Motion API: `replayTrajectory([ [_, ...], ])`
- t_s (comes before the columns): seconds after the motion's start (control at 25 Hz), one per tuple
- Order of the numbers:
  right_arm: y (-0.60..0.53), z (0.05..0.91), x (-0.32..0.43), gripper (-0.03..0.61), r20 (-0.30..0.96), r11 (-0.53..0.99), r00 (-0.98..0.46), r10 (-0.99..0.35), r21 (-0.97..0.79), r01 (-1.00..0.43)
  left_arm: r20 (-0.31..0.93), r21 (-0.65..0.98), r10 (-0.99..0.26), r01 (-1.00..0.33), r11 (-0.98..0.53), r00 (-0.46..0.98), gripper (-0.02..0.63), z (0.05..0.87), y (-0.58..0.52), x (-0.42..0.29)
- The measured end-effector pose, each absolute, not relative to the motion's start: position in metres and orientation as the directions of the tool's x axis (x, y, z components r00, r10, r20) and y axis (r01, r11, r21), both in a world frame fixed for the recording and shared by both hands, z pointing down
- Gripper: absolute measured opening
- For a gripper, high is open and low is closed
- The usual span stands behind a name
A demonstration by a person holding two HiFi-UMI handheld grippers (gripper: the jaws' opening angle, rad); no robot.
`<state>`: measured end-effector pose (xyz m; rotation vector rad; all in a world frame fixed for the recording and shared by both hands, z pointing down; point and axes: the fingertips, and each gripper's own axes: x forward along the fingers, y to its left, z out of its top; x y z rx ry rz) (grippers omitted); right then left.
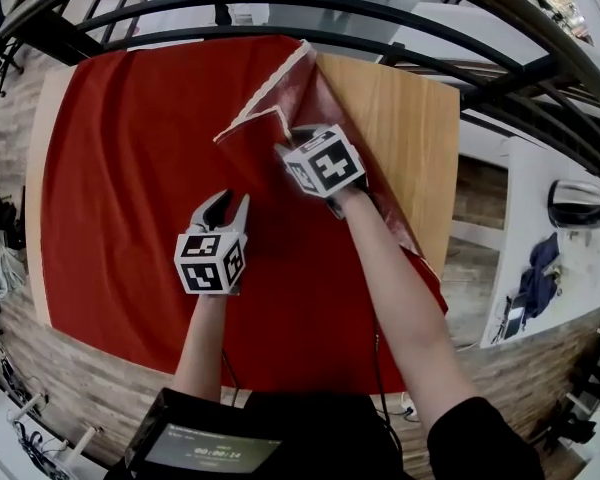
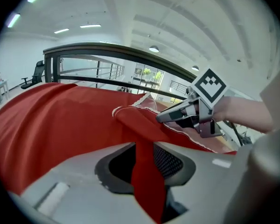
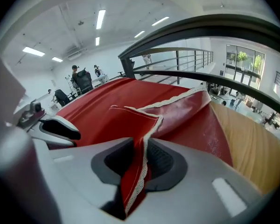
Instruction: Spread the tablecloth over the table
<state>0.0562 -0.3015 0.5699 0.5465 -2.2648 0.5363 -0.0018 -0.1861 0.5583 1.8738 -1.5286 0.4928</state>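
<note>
L gripper [image 2: 147, 164] is clamped on a raised fold of the red tablecloth [image 1: 130, 168]. R gripper [image 3: 139, 162], just ahead and right of it, pinches the lace hem [image 3: 151, 125] of the flipped-back corner. Bare table [image 1: 400, 138] lies right of R. Risks, imo: thin hem slips from R's jaws when pulled twd that bare side, or L's pinch drags the flat cloth along and bunches it.

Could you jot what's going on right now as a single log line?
step: spreading tablecloth | left gripper: pinching a fold | right gripper: holding folded-back lace-edged corner | table: right part bare
</note>
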Motion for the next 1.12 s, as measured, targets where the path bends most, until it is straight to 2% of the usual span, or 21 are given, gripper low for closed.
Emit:
replayTrajectory([
  [0.04,-0.3,0.569,0.057,0.052,0.739,0.826,-0.634,-0.229,-0.197,-0.528,0.654,0.257,-0.713,-0.961,-0.105,0.252,0.124,0.557,-0.185,0.0],
  [0.08,-0.299,0.565,0.059,0.034,0.735,0.831,-0.634,-0.241,-0.181,-0.526,0.652,0.258,-0.712,-0.959,-0.114,0.26,0.12,0.556,-0.185,0.001],
  [0.2,-0.305,0.538,0.073,0.031,0.723,0.849,-0.634,-0.275,-0.126,-0.513,0.635,0.255,-0.718,-0.955,-0.152,0.284,0.12,0.548,-0.192,0.004],
  [0.32,-0.328,0.517,0.118,0.031,0.727,0.845,-0.596,-0.342,-0.039,-0.534,0.615,0.249,-0.72,-0.945,-0.21,0.322,0.12,0.543,-0.205,0.027],
  [0.52,-0.385,0.494,0.232,0.027,0.704,0.751,-0.526,-0.478,0.016,-0.66,0.595,0.243,-0.664,-0.889,-0.387,0.452,0.123,0.546,-0.225,0.117],
  [0.72,-0.437,0.497,0.346,0.023,0.704,0.666,-0.377,-0.602,0.182,-0.724,0.571,0.179,-0.628,-0.827,-0.533,0.528,0.124,0.533,-0.24,0.203],
  [0.92,-0.496,0.498,0.445,0.021,0.671,0.544,-0.19,-0.717,0.368,-0.754,0.544,0.177,-0.622,-0.801,-0.572,0.563,0.124,0.517,-0.225,0.252],
  [1.12,-0.539,0.5,0.491,0.021,0.618,0.482,-0.085,-0.781,0.512,-0.711,0.596,0.141,-0.597,-0.802,-0.581,0.537,0.124,0.525,-0.179,0.266],
])
